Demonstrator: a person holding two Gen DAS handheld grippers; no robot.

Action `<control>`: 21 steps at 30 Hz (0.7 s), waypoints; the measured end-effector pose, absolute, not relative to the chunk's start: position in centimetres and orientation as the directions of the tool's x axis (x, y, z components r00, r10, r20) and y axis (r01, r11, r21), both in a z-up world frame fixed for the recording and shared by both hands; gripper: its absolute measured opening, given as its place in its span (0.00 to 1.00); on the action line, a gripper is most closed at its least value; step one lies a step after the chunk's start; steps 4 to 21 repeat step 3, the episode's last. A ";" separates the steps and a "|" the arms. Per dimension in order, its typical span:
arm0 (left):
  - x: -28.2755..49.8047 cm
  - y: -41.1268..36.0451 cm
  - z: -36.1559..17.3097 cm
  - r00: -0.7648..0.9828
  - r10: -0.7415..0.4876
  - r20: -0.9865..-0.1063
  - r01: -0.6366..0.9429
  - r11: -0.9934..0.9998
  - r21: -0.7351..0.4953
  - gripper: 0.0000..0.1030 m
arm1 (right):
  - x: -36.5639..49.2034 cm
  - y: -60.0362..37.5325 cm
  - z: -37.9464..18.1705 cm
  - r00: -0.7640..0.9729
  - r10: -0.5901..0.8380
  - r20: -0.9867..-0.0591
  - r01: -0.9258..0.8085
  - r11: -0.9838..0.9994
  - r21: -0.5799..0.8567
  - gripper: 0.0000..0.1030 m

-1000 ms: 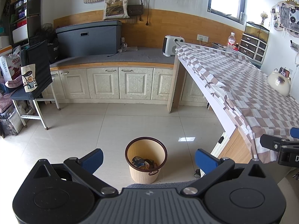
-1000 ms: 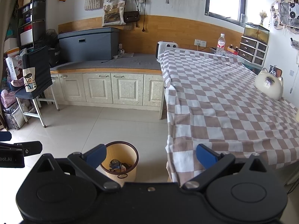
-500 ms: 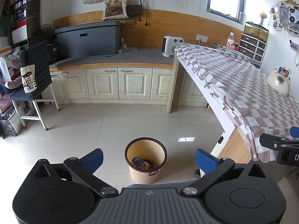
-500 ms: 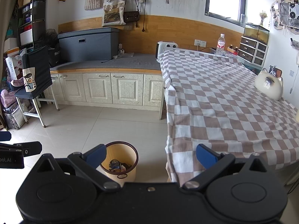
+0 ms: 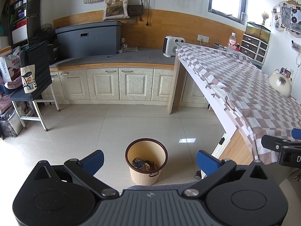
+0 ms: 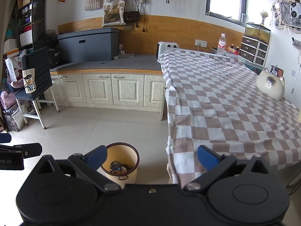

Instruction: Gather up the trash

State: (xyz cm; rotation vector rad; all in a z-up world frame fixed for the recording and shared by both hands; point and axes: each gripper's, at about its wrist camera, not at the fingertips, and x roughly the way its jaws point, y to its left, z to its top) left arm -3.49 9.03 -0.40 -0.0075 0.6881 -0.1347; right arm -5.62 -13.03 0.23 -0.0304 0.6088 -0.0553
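Observation:
A beige ribbed waste bin point(image 5: 146, 163) with a dark brown rim stands on the tiled floor beside the table corner, with crumpled wrappers point(image 5: 144, 164) at its bottom. My left gripper point(image 5: 149, 159) hangs above it, open, blue pads wide apart and nothing between them. In the right wrist view the same bin point(image 6: 120, 164) sits low left, and my right gripper point(image 6: 151, 156) is open and empty, spanning the bin and the table's near corner. The checked tablecloth point(image 6: 225, 98) carries no loose trash that I can see.
A cat-shaped ceramic point(image 6: 270, 83) rests at the table's right side, a water bottle point(image 6: 221, 44) at its far end. White cabinets point(image 5: 112, 83) with a grey storage box point(image 5: 88, 37) line the back wall. A dark chair with a tote bag point(image 5: 34, 79) stands left.
Almost nothing differs. Both grippers stay open and nearly still over the bin and table corner; the views shift only very slightly.

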 end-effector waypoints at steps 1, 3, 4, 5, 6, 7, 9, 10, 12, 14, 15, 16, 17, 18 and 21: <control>-3.5 9.1 -0.4 0.764 -0.126 -0.633 0.121 0.991 -0.051 1.00 | -5.6 -13.0 0.3 0.819 -0.061 -0.570 0.043 0.998 -0.044 1.00; -3.5 9.1 -0.4 0.764 -0.126 -0.633 0.121 0.991 -0.051 1.00 | -5.6 -13.0 0.2 0.819 -0.061 -0.570 0.043 0.998 -0.045 1.00; -3.5 9.1 -0.4 0.764 -0.126 -0.633 0.121 0.991 -0.051 1.00 | -5.6 -13.0 0.2 0.819 -0.061 -0.570 0.043 0.998 -0.045 1.00; -3.5 9.1 -0.4 0.764 -0.126 -0.633 0.121 0.991 -0.051 1.00 | -5.6 -13.0 0.2 0.819 -0.061 -0.570 0.043 0.998 -0.045 1.00; -3.5 9.1 -0.4 0.764 -0.126 -0.633 0.121 0.991 -0.051 1.00 | -5.6 -13.0 0.2 0.819 -0.061 -0.570 0.043 0.998 -0.045 1.00; -3.5 9.1 -0.4 0.764 -0.126 -0.633 0.121 0.991 -0.051 1.00 | -5.6 -13.0 0.2 0.819 -0.061 -0.570 0.043 0.998 -0.045 1.00; -3.5 9.1 -0.4 0.764 -0.126 -0.633 0.121 0.991 -0.051 1.00 | -5.6 -13.0 0.2 0.819 -0.061 -0.570 0.043 0.998 -0.045 1.00; -3.5 9.1 -0.4 0.764 -0.126 -0.633 0.121 0.991 -0.051 1.00 | -5.6 -13.0 0.2 0.819 -0.061 -0.570 0.043 0.998 -0.045 1.00; -3.5 9.1 -0.4 0.764 -0.126 -0.633 0.121 0.991 -0.051 1.00 | -5.6 -13.0 0.2 0.819 -0.061 -0.570 0.043 0.998 -0.045 1.00; -3.5 9.1 -0.4 0.764 -0.126 -0.633 0.121 0.991 -0.051 1.00 | -5.6 -13.0 0.2 0.819 -0.061 -0.570 0.043 0.998 -0.045 1.00; -3.5 9.1 -0.4 0.764 -0.126 -0.633 0.121 0.991 -0.051 1.00 | -5.6 -13.0 0.2 0.819 -0.061 -0.570 0.043 0.998 -0.045 1.00; -3.5 9.1 -0.4 0.764 -0.126 -0.633 0.121 0.991 -0.051 1.00 | -5.6 -13.0 0.2 0.819 -0.061 -0.570 0.043 0.998 -0.045 1.00; -3.5 9.1 -0.4 0.764 -0.126 -0.633 0.121 0.991 -0.051 1.00 | -5.6 -13.0 0.2 0.819 -0.061 -0.570 0.043 0.998 -0.045 1.00; -3.5 9.1 -0.4 0.764 -0.126 -0.633 0.121 0.991 -0.051 1.00 | -5.6 -13.0 0.2 0.819 -0.061 -0.570 0.043 0.998 -0.045 1.00; -3.5 9.1 -0.4 0.764 -0.126 -0.633 0.121 0.991 -0.051 1.00 | -5.6 -13.0 0.2 0.819 -0.061 -0.570 0.043 0.998 -0.045 1.00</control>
